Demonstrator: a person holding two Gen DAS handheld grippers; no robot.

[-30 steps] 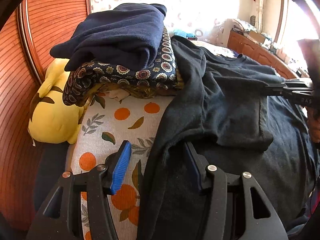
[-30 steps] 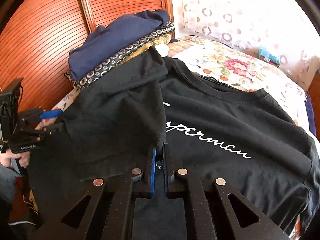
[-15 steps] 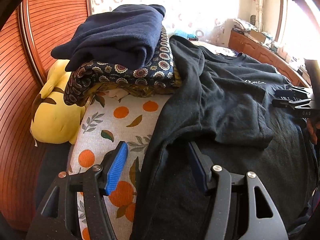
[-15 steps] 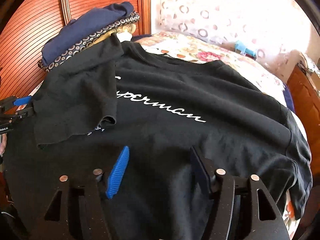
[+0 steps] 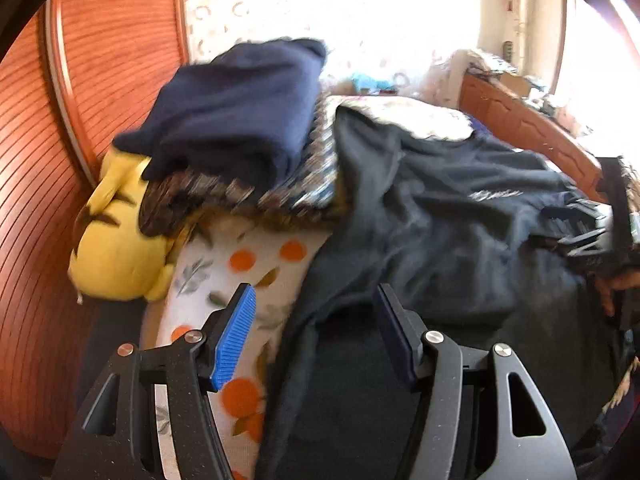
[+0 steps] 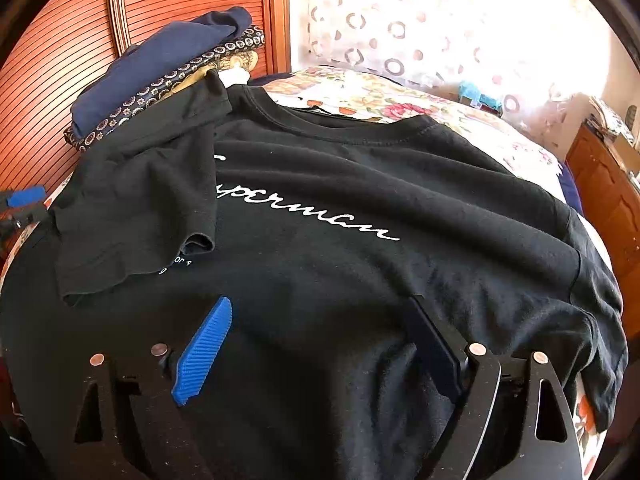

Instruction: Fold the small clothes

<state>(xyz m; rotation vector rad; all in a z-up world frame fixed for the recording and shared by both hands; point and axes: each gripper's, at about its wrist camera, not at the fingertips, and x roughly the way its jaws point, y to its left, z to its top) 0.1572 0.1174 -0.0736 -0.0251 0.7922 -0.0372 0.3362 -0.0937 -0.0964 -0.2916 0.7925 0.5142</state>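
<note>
Across the bed [image 6: 404, 96] a black T-shirt [image 6: 360, 216] is spread, chest print up, with one sleeve [image 6: 136, 216] folded onto its chest. Beside that sleeve, a stack of folded clothes [image 6: 160, 68] is piled at the headboard [image 6: 52, 64]. The right gripper [image 6: 320, 344] is held spread above the shirt's lower part, empty. The left gripper [image 5: 316, 332] is likewise parted, straddling the shirt's edge near a yellow plush [image 5: 116, 248].

White script reading "permen" or similar crosses the black T-shirt [image 6: 360, 208]; smaller print below is illegible.
</note>
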